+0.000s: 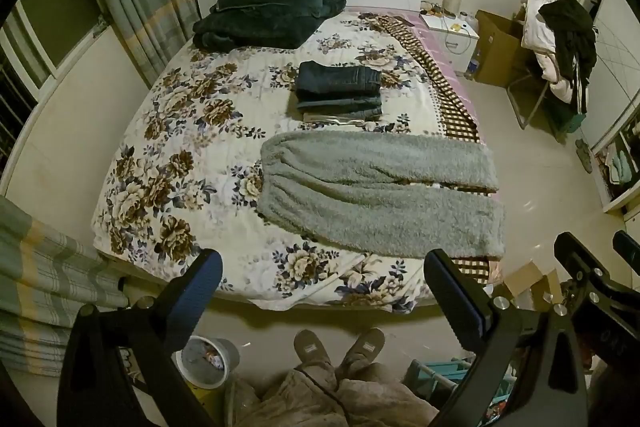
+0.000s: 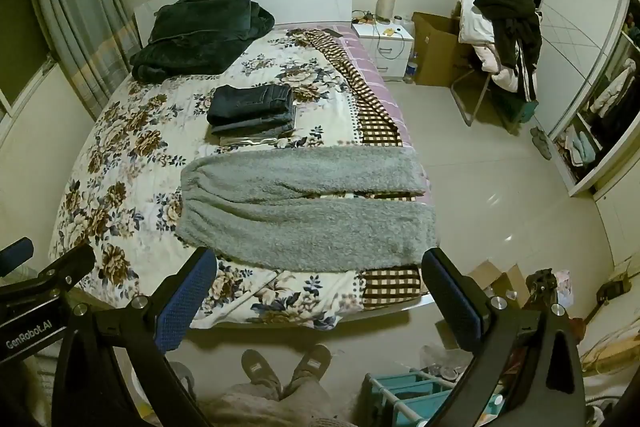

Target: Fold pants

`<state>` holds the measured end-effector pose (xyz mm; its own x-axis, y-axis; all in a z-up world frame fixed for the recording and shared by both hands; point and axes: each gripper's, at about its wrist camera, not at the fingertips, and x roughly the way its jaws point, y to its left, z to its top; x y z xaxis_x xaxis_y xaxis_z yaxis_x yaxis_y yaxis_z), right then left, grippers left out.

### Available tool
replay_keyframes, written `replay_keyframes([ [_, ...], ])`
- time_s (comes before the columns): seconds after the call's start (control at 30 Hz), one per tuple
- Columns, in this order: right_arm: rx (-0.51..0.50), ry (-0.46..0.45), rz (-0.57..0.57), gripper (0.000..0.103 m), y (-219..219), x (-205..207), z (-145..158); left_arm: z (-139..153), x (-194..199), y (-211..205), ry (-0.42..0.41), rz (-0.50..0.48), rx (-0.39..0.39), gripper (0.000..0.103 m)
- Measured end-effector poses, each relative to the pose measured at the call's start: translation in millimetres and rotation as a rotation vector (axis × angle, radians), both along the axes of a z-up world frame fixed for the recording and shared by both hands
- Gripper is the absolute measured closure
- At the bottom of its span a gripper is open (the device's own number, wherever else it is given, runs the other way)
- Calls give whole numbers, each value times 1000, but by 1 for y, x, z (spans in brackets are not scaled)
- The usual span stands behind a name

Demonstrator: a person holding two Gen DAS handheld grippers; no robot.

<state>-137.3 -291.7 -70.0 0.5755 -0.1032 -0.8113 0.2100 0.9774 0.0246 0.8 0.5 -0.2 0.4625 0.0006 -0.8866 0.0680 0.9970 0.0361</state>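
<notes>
Grey fleece pants (image 1: 372, 195) lie flat across the near right part of the floral bed (image 1: 172, 131), waist to the left, both legs running right to the bed's edge. They also show in the right wrist view (image 2: 304, 215). My left gripper (image 1: 320, 267) is open and empty, held above the foot of the bed, short of the pants. My right gripper (image 2: 316, 267) is open and empty, just short of the pants' near leg. The right gripper's body shows at the right of the left wrist view (image 1: 592, 275).
A stack of folded jeans (image 1: 340, 91) lies mid-bed behind the pants. A dark blanket (image 1: 264, 11) sits by the headboard. My slippered feet (image 1: 340, 347) stand at the bed's foot beside a bin (image 1: 208, 363). A chair heaped with clothes (image 2: 500, 39), cardboard boxes and a nightstand (image 2: 384, 43) stand right.
</notes>
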Motion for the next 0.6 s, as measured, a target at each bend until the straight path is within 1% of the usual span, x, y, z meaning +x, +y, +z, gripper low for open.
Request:
replay_keyframes([
  [0.6,2,3,5,0,0,6,-1,0,-1,0,-4,2,1,0],
])
